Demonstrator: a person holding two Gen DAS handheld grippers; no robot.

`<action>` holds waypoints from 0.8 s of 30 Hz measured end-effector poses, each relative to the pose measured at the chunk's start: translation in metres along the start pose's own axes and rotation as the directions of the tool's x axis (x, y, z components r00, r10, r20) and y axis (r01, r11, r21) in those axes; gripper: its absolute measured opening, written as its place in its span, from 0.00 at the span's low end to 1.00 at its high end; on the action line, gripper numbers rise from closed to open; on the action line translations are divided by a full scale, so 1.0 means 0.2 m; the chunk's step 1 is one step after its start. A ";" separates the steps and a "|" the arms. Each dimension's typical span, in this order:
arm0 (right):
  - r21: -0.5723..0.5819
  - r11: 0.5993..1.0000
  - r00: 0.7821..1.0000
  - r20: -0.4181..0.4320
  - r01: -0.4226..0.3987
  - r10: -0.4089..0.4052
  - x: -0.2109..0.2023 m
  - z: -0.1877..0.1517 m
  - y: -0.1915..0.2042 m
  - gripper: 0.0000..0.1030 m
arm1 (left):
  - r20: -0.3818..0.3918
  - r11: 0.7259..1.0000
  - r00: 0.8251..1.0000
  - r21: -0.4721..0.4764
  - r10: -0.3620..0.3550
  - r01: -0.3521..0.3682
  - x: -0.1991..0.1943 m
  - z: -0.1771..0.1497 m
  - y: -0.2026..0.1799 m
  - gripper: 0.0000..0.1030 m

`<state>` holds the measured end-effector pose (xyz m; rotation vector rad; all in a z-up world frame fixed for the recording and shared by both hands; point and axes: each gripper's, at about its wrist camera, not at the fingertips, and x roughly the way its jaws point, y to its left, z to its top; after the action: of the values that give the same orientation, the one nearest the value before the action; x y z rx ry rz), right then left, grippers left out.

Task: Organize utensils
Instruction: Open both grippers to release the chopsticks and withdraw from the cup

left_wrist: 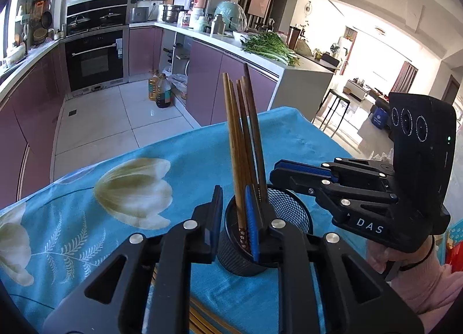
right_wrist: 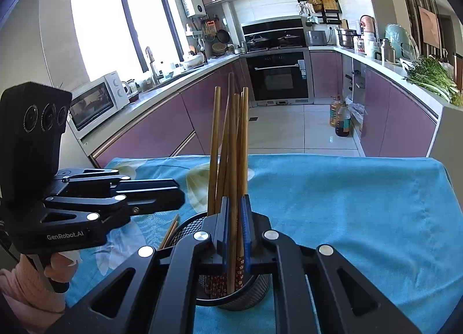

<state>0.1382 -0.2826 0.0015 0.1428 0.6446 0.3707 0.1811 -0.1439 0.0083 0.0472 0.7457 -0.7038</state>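
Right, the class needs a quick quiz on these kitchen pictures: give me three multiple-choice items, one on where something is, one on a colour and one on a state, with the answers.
1. Where do the chopsticks stand?
A. in a microwave
B. on the floor
C. in the black mesh cup

2. What colour is the tablecloth?
A. red
B. blue
C. plain white

3. How is the oven door?
A. closed
B. hanging wide open
C. taken off

Answers:
1 C: their lower ends sit inside the black mesh cup and the tops rise out of it.
2 B: both views show blue cloth with a pale flower print.
3 A: the door sits flush in its frame, with its handle bar across the top.
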 end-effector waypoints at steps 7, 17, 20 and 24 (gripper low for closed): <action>-0.002 0.999 0.999 0.024 -0.032 0.032 -0.06 -0.04 0.02 0.11 | 0.096 0.998 0.993 -0.017 0.063 -0.062 -0.19 -0.08 0.04 0.25; -0.118 0.972 0.978 0.028 -0.203 0.207 -0.23 -0.15 0.23 0.33 | 0.140 0.991 0.981 -0.016 0.134 -0.133 -0.40 -0.33 0.07 0.39; -0.141 0.962 0.972 -0.037 -0.236 0.233 -0.18 -0.23 0.31 0.33 | 0.097 0.988 0.983 -0.025 0.156 -0.155 -0.39 -0.43 0.11 0.39; -0.115 0.962 0.964 -0.136 -0.246 0.230 -0.04 -0.34 0.35 0.33 | 0.024 0.984 0.985 -0.054 0.173 -0.171 -0.34 -0.56 0.16 0.39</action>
<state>0.0704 -0.2193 -0.0300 0.0725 0.7229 0.6571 0.0984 -0.0493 -0.0380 0.0541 0.7225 -0.5193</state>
